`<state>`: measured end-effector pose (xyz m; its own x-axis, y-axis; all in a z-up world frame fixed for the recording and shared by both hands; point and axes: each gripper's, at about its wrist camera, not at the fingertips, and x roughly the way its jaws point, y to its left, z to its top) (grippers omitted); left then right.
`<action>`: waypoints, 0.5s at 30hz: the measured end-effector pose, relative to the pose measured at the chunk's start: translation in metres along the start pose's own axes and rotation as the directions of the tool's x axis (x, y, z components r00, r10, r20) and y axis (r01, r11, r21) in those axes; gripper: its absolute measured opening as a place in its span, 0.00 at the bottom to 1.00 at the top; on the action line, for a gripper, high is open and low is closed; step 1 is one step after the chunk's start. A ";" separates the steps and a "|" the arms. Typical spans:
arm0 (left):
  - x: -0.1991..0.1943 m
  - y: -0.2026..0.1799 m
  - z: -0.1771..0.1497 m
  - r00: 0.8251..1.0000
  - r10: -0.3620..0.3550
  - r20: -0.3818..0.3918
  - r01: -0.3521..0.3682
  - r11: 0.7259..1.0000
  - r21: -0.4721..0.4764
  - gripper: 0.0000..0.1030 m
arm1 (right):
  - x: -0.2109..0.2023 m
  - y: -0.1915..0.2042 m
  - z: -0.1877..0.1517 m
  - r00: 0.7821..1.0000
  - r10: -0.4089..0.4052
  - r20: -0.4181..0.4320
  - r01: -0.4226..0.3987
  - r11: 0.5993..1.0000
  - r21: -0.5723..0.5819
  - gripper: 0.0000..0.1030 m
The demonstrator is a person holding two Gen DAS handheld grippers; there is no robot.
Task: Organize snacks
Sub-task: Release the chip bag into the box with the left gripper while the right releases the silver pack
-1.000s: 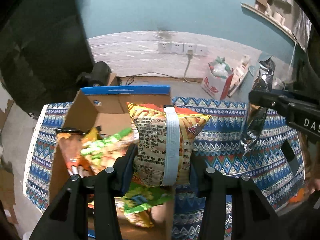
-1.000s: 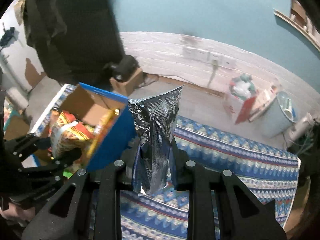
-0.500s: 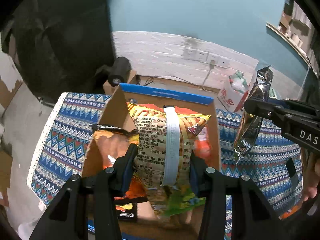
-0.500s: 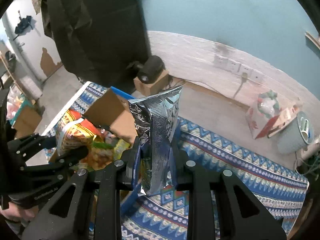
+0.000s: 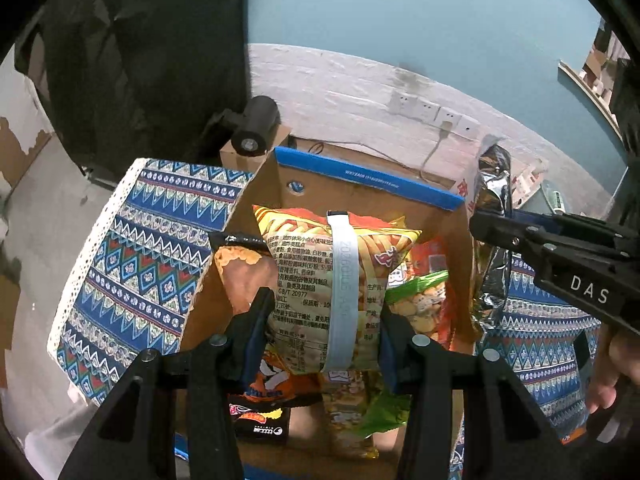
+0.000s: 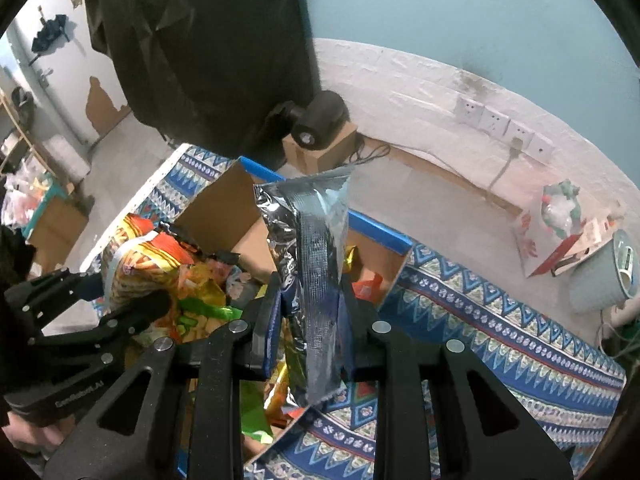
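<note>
My left gripper is shut on a yellow-orange snack bag and holds it upright above the open cardboard box with a blue rim. The box holds several snack packs. My right gripper is shut on a silver foil snack bag, held upright over the box's right side. The silver bag and right gripper also show in the left wrist view at the box's right wall. The left gripper with its bag shows at the left of the right wrist view.
The box stands on a blue patterned cloth. Behind it are a small brown box with a black cylinder on it, wall sockets with a cable, a red-white carton and a pale bin.
Both grippers have moved left and in over the box with their bags. The box now fills the middle of both views, and the silver bag has come over its right side.
</note>
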<state>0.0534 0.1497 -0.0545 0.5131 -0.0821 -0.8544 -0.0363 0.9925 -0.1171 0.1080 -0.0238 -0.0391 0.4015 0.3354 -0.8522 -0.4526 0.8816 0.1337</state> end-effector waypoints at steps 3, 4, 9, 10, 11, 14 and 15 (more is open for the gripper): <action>0.000 0.000 0.000 1.000 0.009 -0.002 -0.009 1.000 -0.011 0.51 | 0.007 0.000 0.002 1.000 0.018 -0.009 -0.018 1.000 0.013 0.23; 0.000 0.000 0.000 1.000 0.016 -0.002 -0.016 1.000 -0.010 0.53 | 0.009 0.000 0.003 1.000 0.028 -0.011 -0.028 0.999 0.018 0.24; -0.008 -0.003 0.001 0.999 0.050 0.019 -0.050 0.999 -0.002 0.74 | 0.010 -0.004 0.004 0.999 0.050 -0.009 -0.050 0.998 0.039 0.29; -0.009 -0.003 0.001 0.998 0.054 0.017 -0.054 0.999 0.001 0.75 | 0.009 -0.003 0.004 0.999 0.051 -0.007 -0.050 0.998 0.039 0.34; -0.010 -0.004 0.002 0.998 0.057 0.016 -0.057 0.998 0.004 0.77 | 0.007 -0.003 0.004 0.999 0.052 -0.002 -0.052 0.998 0.039 0.40; -0.015 -0.006 0.001 0.998 0.065 0.018 -0.066 0.998 0.012 0.78 | -0.001 -0.005 0.003 0.998 0.054 0.011 -0.055 0.998 0.044 0.44; -0.017 -0.008 0.001 0.998 0.066 0.016 -0.066 0.998 0.016 0.78 | -0.004 -0.006 0.002 0.998 0.055 0.014 -0.055 0.997 0.048 0.46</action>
<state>0.0456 0.1434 -0.0387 0.5234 -0.0153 -0.8520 -0.0565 0.9970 -0.0526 0.1100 -0.0296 -0.0354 0.3876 0.3879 -0.8362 -0.4353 0.8767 0.2049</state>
